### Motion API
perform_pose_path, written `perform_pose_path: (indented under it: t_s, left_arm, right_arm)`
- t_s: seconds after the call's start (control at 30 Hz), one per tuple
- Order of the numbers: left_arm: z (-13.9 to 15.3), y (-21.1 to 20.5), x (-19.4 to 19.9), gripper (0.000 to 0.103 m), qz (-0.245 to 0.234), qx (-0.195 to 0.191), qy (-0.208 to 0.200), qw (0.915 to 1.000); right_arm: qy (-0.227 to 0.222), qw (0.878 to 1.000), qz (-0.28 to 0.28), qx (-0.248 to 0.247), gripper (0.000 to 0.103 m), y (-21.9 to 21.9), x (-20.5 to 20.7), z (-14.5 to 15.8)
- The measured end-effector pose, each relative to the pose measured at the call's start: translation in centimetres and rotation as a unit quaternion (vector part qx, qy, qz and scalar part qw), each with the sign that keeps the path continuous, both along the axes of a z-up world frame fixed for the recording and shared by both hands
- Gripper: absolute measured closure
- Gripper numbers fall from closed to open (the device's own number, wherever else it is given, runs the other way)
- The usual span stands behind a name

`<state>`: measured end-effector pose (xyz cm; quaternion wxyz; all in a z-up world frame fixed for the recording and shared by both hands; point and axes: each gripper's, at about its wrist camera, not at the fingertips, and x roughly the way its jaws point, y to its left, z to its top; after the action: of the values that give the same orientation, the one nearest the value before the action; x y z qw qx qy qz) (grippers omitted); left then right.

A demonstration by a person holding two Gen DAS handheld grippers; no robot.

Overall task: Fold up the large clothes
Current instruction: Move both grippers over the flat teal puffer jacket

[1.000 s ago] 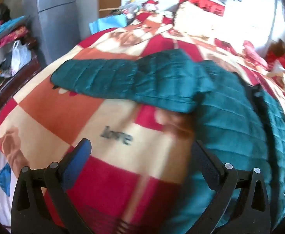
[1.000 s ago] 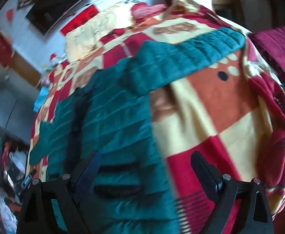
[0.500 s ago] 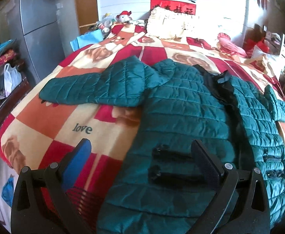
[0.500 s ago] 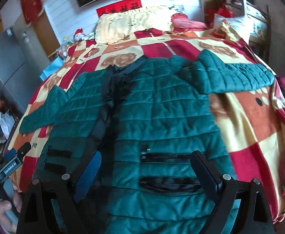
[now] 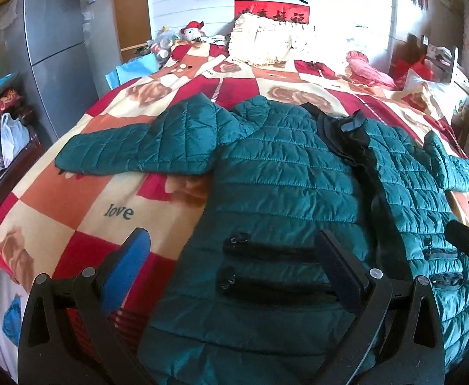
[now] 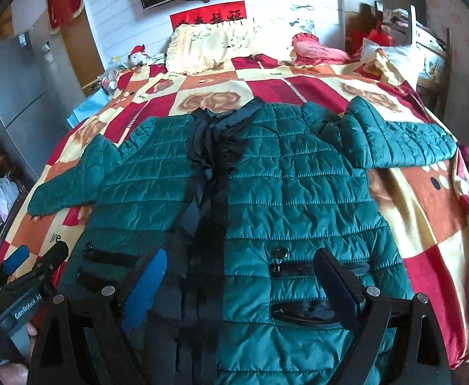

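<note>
A teal quilted jacket (image 6: 298, 199) lies spread face-up on the bed (image 6: 427, 224), collar toward the pillows and hem toward you, its long axis running straight away from both of your hands. Your left hand-held gripper (image 5: 234, 266) hangs above the hem on the garment's left half, jaws spread wide and holding nothing, the two zip pockets (image 5: 266, 269) showing between its fingers. Your right hand-held gripper (image 6: 241, 276) hangs above the hem too, just right of the black front placket (image 6: 212, 192), and it is likewise wide apart and empty.

The left sleeve (image 5: 138, 147) stretches out sideways across the checked blanket, well off to the left of the left hand-held gripper and farther up the bed than the hem. The right sleeve (image 6: 401, 141) mirrors it on the other side, angled out toward the bed's right edge, well apart from the right hand-held gripper. Each sleeve lies across the jacket's long axis, not along it.

By this layout, nothing is folded yet. Each sleeve belongs to the hand on its own side: the left one is nearer your left hand, the right one nearer your right. Either reach appears to go forward and outward, past the pockets, toward a cuff resting flat on the blanket.
</note>
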<state>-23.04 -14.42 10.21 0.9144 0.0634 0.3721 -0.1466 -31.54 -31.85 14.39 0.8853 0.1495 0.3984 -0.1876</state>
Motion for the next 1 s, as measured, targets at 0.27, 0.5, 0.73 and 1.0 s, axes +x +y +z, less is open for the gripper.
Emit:
perform_pose_path:
  t_s: [0.27, 0.5, 0.73, 1.0]
  left_arm:
    - [-0.1, 0.1, 0.3, 0.001, 0.003, -0.009, 0.003, 0.9999]
    - [-0.2, -0.3, 0.5, 0.001, 0.001, -0.007, 0.003, 1.0]
    - [-0.5, -0.7, 0.9, 0.001, 0.0, -0.005, 0.007, 1.0]
    - [-1.0, -1.3, 1.3, 0.001, 0.0, 0.0, 0.009, 1.0]
  right_arm:
    - [0.003, 1.0, -0.006, -0.014, 0.011, 0.0, 0.5, -0.2]
    - [0.013, 1.0, -0.008, -0.012, 0.011, -0.3, 0.7, -1.1]
    - [0.018, 1.0, -0.008, -0.02, 0.011, -0.3, 1.0, -1.3]
    - [0.025, 1.0, -0.006, -0.019, 0.011, -0.4, 1.7, -1.8]
